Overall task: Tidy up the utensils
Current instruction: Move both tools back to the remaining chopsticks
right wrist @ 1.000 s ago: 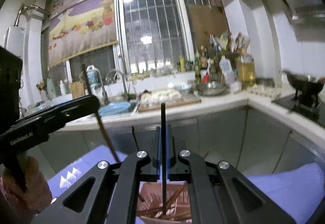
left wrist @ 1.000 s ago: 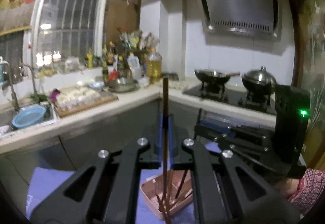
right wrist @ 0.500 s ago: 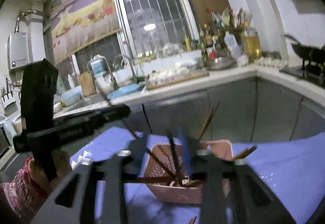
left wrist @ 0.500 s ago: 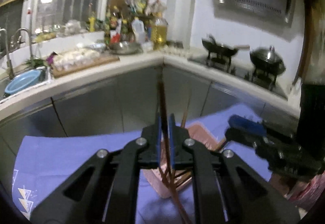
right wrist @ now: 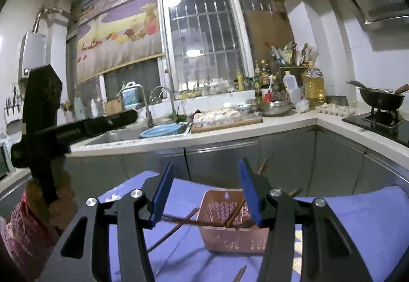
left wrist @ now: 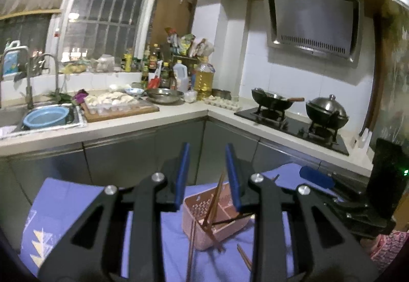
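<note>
Left wrist view shows the left tool (left wrist: 207, 174) with its blue pads spread apart and gripping nothing, poised above a pink basket (left wrist: 196, 228) that sits on the purple cloth (left wrist: 64, 202) covering the tabletop. Brown chopsticks (left wrist: 214, 202) lean inside the basket, one more chopstick (left wrist: 190, 251) slants against its near wall, and another lies loose on the cloth just right of it. Farther right, the right tool (left wrist: 316, 177) shows side-on in this view. Right wrist view shows the left tool (right wrist: 84, 126) at the far left, then the right tool (right wrist: 205, 192), also spread wide and empty, over the same basket (right wrist: 230, 241), with chopsticks (right wrist: 179, 222) poking out over its left rim.
</note>
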Available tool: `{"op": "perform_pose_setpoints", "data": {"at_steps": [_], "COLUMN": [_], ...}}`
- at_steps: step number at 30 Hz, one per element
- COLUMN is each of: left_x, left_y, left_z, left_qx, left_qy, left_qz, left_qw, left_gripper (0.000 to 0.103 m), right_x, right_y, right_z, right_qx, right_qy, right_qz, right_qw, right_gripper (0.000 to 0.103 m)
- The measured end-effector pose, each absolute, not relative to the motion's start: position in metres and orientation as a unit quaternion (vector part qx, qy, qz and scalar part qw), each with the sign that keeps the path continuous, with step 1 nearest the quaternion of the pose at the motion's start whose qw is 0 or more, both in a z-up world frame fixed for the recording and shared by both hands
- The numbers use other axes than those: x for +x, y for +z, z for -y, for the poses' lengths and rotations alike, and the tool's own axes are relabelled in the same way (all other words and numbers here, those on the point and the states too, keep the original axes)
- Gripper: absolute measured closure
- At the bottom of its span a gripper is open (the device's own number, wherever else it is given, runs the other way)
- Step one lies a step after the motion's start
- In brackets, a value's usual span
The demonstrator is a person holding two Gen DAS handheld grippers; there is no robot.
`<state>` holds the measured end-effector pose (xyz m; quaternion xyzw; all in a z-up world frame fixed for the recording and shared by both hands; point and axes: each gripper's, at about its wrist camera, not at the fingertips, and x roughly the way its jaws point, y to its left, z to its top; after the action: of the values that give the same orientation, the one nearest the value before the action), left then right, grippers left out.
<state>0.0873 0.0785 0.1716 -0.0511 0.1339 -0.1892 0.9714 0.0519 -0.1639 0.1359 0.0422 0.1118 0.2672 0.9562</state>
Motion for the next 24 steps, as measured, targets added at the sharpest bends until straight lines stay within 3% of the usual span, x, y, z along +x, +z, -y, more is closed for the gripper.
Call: {"op": "perform_pose_setpoints", "data": {"at_steps": [3, 5, 9, 14, 17, 19, 24], "left_x": [0.064, 0.053, 0.048, 0.037, 0.029, 0.024, 0.023], "left_y": [0.15, 0.121, 0.05, -0.001, -0.017, -0.025, -0.036], "left_z": [-0.096, -0.107, -0.124, -0.136, -0.131, -0.124, -0.101], "left_qx": [-0.062, -0.063, -0.08, -0.105, -0.108, -0.112, -0.095], "left_qy": [-0.171, -0.146, -0.11, -0.098, -0.101, -0.114, -0.133], "left_qz": [-0.136, -0.161, -0.27, -0.346, -0.366, -0.374, -0.389], "left_qw": [0.974, 0.974, 0.953, 0.927, 0.919, 0.913, 0.907], "left_gripper": [0.076, 0.068, 0.067, 0.067, 0.067, 0.067, 0.067], "right_x": [0.036, 0.028, 0.021, 0.017, 0.019, 0.021, 0.022], "right_y": [0.123, 0.103, 0.055, 0.006, -0.015, -0.027, -0.052], "right_z": [0.163, 0.162, 0.156, 0.157, 0.162, 0.161, 0.154], "right_qx": [0.024, 0.014, 0.01, 0.013, 0.012, 0.0, -0.028], "right_qy": [0.274, 0.274, 0.278, 0.263, 0.241, 0.227, 0.215], "right_qz": [-0.114, -0.131, -0.195, -0.262, -0.304, -0.333, -0.386], "right_qw": [0.955, 0.953, 0.94, 0.928, 0.921, 0.915, 0.897], "right_gripper": [0.05, 0.05, 0.05, 0.05, 0.059, 0.071, 0.081]}}
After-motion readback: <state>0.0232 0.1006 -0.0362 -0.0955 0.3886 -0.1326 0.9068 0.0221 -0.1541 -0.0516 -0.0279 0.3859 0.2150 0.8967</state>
